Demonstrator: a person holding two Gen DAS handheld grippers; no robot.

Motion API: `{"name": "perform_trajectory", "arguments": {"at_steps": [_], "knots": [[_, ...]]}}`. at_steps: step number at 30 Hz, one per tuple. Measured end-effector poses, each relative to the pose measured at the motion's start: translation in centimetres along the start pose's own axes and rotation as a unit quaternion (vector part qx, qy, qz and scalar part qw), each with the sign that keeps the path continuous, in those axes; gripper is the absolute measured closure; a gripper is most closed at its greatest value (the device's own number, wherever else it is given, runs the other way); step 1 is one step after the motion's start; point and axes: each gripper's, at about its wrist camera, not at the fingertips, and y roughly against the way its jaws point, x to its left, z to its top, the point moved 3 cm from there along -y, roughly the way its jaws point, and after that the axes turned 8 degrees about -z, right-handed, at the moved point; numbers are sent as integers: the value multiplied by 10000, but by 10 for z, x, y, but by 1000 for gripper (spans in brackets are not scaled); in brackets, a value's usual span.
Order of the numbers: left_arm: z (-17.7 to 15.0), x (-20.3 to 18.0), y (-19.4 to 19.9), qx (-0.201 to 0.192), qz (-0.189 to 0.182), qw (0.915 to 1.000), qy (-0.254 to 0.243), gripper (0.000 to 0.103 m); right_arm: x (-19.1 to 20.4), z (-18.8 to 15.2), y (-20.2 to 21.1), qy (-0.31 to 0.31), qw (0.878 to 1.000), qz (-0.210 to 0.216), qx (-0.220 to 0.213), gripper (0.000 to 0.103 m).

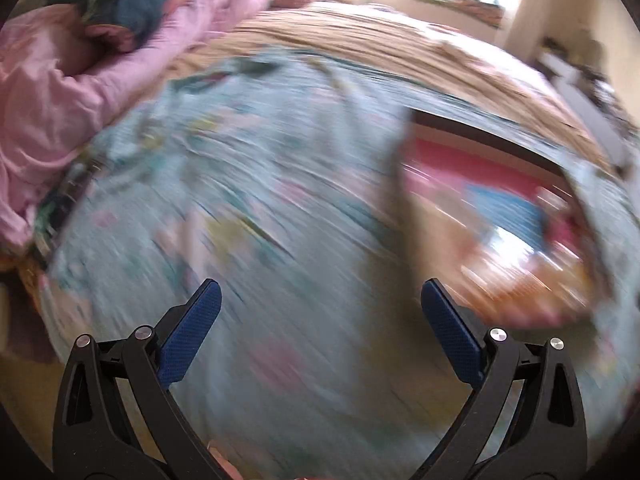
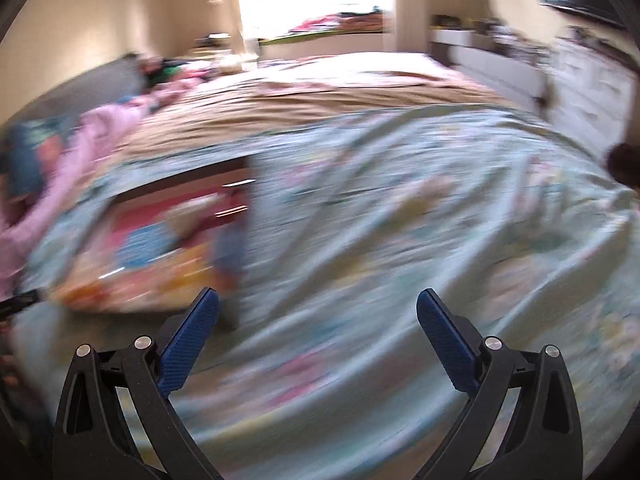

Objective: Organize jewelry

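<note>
though blurred, box (image 1: 492, 216) near bedspread (image 1: 260, 200) edge; both hand-held grippers spread, empty.

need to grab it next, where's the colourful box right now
The colourful box lies on the light blue bedspread, right of centre in the left wrist view and left of centre in the right wrist view.

Motion-smeared bedspread (image 1: 280, 200) and colourful box (image 1: 492, 216) (contents unreadable, in either wrist view).

Both wrist views overlook the same bed (image 1: 280, 200).
</note>
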Motion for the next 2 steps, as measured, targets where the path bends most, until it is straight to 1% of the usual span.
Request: {"name": "perform_trajectory", "arguments": {"at_steps": [1, 2], "knots": [[14, 16, -17, 60, 231, 9997, 95, 10, -16, 8, -18, -39, 9996, -283, 46, 5], [24, 25, -27, 107, 302, 9994, 147, 10, -31, 16, -35, -87, 9978, -639, 148, 5]]}}
